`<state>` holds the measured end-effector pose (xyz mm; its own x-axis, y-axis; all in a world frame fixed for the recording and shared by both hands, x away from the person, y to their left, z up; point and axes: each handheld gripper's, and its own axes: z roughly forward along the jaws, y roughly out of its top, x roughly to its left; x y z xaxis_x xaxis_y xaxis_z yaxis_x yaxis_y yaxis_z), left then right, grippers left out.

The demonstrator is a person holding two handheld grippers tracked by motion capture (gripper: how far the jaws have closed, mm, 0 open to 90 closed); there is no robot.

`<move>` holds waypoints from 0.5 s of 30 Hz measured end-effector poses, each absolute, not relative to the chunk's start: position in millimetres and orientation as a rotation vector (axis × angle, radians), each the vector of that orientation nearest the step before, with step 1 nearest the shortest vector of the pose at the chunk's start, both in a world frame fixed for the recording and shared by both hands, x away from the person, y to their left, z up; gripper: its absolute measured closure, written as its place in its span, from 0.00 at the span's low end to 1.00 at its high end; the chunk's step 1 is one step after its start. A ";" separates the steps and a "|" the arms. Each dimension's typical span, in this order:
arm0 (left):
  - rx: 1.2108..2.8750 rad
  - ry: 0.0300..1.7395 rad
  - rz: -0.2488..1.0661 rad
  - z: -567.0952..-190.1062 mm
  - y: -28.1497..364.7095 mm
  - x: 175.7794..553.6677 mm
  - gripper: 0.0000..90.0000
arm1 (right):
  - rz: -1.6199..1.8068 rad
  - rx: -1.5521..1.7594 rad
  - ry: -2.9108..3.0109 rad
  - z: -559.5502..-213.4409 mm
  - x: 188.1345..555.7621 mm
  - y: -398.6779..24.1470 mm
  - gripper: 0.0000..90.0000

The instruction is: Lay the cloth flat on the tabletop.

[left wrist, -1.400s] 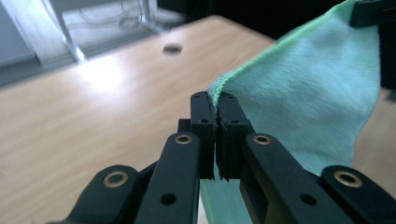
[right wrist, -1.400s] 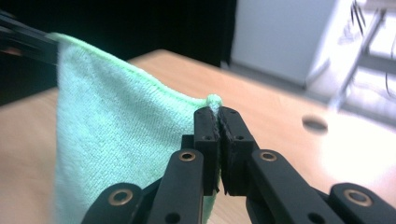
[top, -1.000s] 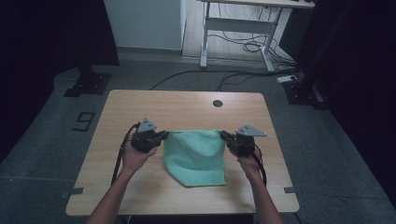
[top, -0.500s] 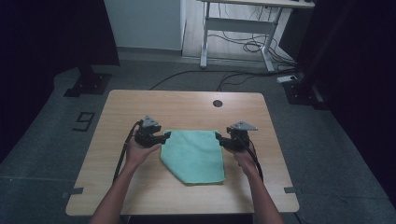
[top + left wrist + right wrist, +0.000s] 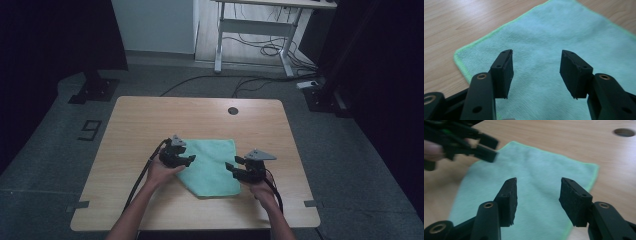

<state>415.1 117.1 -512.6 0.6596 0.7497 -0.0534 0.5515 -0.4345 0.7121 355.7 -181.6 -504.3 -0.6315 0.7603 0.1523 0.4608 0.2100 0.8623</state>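
Light wooden table with rounded corners and a round cable hole near its far edge, standing on grey carpet floor. Beyond the table, a white desk frame against a pale wall, loose cables on the floor under it. Black stand base off the table's far left corner, another dark base off the far right corner. A "9" floor marking left of the table. Tape strips by the near corners. Room dim, both sides dark.

A fixed high camera looks forward and down over the pale wooden surface, while both claw cameras peer closely along their jaws at the shared turquoise fleece cloth.
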 end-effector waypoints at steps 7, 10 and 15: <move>2.205 1.056 0.336 -525.9 122.5 422.5 0.50 | 1.305 1.116 2.328 -524.1 345.2 -154.8 0.54; 2.235 1.049 0.346 -531.2 117.7 420.2 0.50 | 1.258 1.125 2.358 -529.5 344.6 -149.4 0.54; 2.239 1.055 0.359 -535.8 116.4 418.5 0.50 | 1.146 1.151 2.400 -540.0 349.7 -146.6 0.49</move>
